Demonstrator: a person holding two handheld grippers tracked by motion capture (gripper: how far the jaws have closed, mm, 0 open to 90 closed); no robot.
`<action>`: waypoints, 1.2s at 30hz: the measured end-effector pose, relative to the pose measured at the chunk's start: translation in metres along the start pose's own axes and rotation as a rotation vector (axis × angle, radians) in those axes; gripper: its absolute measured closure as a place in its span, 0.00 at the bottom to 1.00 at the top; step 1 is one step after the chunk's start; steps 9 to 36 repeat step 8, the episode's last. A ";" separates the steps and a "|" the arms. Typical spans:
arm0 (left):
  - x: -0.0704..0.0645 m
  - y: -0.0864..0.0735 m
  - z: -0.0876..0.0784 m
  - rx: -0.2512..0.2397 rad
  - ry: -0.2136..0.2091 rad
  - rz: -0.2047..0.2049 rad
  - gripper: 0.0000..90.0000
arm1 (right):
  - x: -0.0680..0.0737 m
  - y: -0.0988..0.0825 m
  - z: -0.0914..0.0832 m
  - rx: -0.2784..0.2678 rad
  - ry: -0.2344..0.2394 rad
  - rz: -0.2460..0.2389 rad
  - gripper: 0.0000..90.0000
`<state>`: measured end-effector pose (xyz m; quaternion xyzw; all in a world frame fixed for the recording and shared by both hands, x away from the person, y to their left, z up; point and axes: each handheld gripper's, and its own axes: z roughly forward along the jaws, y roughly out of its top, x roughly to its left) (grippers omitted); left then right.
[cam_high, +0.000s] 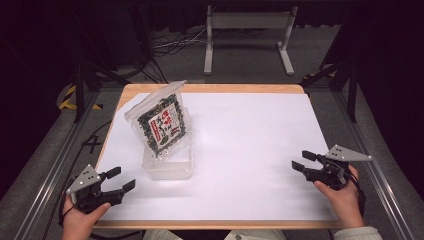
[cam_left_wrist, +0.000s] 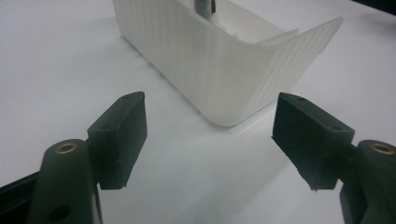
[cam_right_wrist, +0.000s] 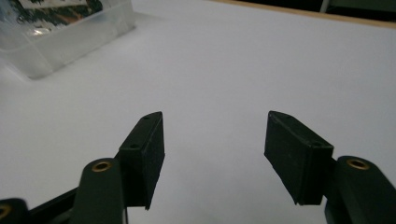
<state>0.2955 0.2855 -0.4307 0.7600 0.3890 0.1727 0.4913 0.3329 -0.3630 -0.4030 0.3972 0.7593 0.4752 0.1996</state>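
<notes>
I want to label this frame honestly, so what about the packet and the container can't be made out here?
- Print on the packet: too small to read in the high view.
- The packet's foot: hidden by the frosted wall of the container.
- Packet in the right gripper view: cut off by the top edge.
- Container's inside in the left gripper view: hidden by its near wall.

The printed green-and-red snack packet (cam_right_wrist: 56, 10) is cut off by the right gripper view's top edge; its lettering is too small to read. The translucent white plastic tub (cam_left_wrist: 224, 70) hides its lower part.

Lab recording rig: paper-covered table (cam_high: 250, 150), metal frame rails (cam_high: 50, 165), floor cables (cam_high: 170, 45), dark surround.
</notes>
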 end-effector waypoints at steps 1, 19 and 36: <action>0.000 -0.002 0.001 0.002 0.004 -0.004 0.31 | 0.000 -0.005 0.002 0.015 -0.009 -0.002 0.43; 0.002 -0.005 0.005 -0.008 -0.001 -0.021 0.32 | 0.007 -0.014 0.010 0.037 -0.017 -0.004 0.43; 0.002 -0.005 0.005 -0.008 -0.001 -0.021 0.32 | 0.007 -0.014 0.010 0.037 -0.017 -0.004 0.43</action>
